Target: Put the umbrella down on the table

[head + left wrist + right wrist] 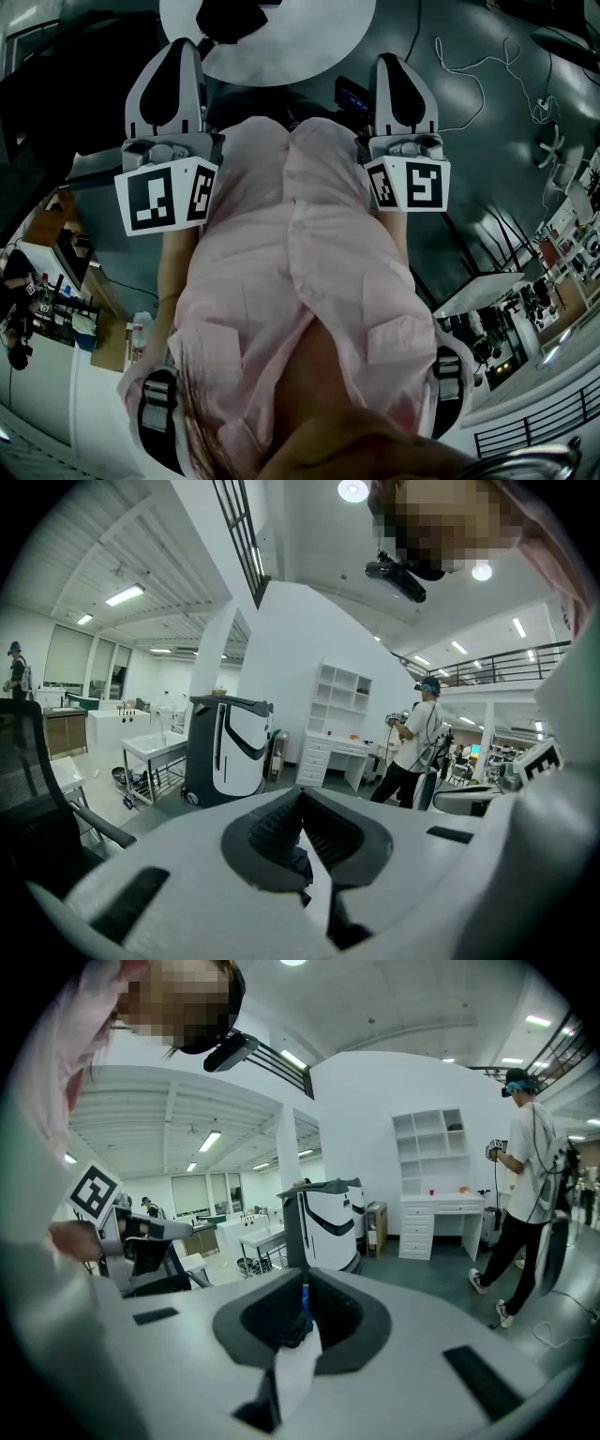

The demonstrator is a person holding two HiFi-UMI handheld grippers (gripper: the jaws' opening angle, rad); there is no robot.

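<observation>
No umbrella shows in any view. In the head view I hold both grippers close to a pink shirt [300, 281], one on each side, marker cubes facing the camera. My left gripper [178, 52] and my right gripper [401, 66] point away toward a round white table [309, 52]. In the left gripper view the left gripper [300, 794] has its dark jaws meeting at the tip, nothing between them. The right gripper [305, 1283] in its own view also has its jaws together, with a thin blue sliver at the seam that I cannot identify.
A dark object [230, 17] lies on the round table. White cables [487, 75] trail over the grey floor. Ahead stand a white-and-black machine [230, 752], a white shelf unit with a desk [342, 714], a black chair [37, 789] and a person wearing a headset [530, 1176].
</observation>
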